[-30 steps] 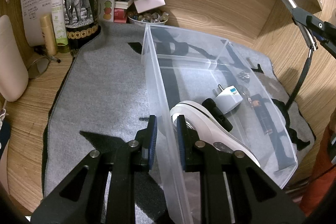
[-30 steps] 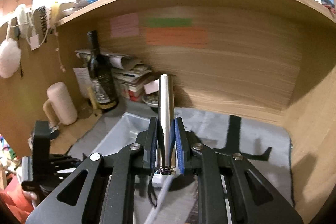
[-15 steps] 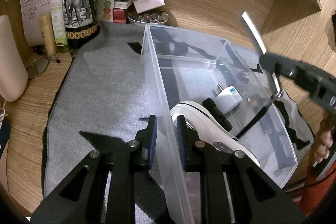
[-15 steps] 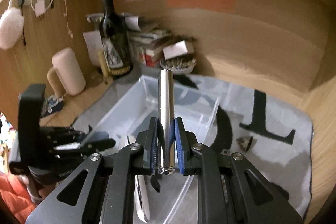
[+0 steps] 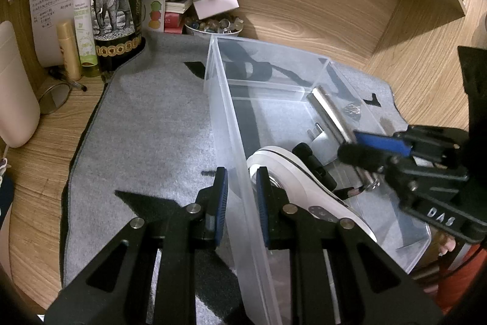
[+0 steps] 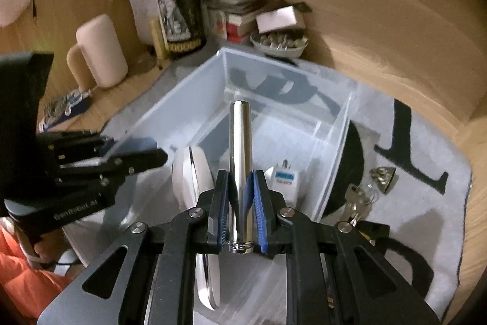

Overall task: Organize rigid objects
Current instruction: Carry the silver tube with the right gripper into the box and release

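Observation:
A clear plastic bin (image 5: 225,118) stands on a grey mat (image 5: 146,124). My left gripper (image 5: 241,188) is shut on the bin's near wall, one finger inside and one outside. My right gripper (image 6: 240,200) is shut on a shiny metal tube (image 6: 239,148) and holds it over the inside of the bin; the tube also shows in the left wrist view (image 5: 331,118). In the bin lie a white oval device (image 5: 304,188), a white plug adapter (image 6: 284,177) and a black piece (image 5: 316,165).
A wine bottle (image 5: 117,8), a green spray bottle (image 5: 85,11), stacked papers and a bowl of small items (image 5: 214,25) crowd the back left corner. A cream mug (image 6: 100,51) stands left. Keys (image 6: 359,197) and a metal cone (image 6: 383,172) lie right of the bin.
My right gripper has come down and in from the upper right with the tube, now low over the bin's inside. My left gripper has stayed on the bin wall.

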Demonstrator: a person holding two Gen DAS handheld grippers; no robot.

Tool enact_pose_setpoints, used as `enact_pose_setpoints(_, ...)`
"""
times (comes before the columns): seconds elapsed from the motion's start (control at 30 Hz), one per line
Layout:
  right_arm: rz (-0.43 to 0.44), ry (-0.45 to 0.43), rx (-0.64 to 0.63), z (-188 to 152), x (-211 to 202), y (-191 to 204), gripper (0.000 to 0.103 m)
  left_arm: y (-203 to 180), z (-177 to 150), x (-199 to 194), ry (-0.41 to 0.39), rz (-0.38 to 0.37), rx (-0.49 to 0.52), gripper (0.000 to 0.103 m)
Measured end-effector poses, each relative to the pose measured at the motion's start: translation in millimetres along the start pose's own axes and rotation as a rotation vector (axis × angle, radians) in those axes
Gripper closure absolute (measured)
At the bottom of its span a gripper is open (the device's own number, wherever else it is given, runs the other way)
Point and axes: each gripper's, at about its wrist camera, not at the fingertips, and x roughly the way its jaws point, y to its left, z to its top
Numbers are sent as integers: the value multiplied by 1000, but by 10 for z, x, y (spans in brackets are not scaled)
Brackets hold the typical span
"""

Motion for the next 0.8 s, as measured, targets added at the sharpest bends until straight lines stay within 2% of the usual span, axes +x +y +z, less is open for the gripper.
enact_pose_setpoints(0.17, 9, 52, -13, -52, 92, 17, 88, -2, -1, 1, 0, 0, 1, 85)
enact_pose_setpoints(0.6, -6, 64, -42, -66, 86, 77, 88, 9, 0, -2, 0, -1, 0, 86)
enact_pose_setpoints(0.7, -4, 48, -37, -61, 38, 72, 80, 9, -1, -2, 0, -1, 0, 85)
enact_pose_setpoints(0.77, -9, 23, -34, -54, -22, 66, 67, 11, -2, -2, 0, -1, 0, 85)
enact_pose_setpoints(0.8, -12, 11, -32, -48, -50, 61, 63, 14, -2, -2, 0, 0, 0, 85)
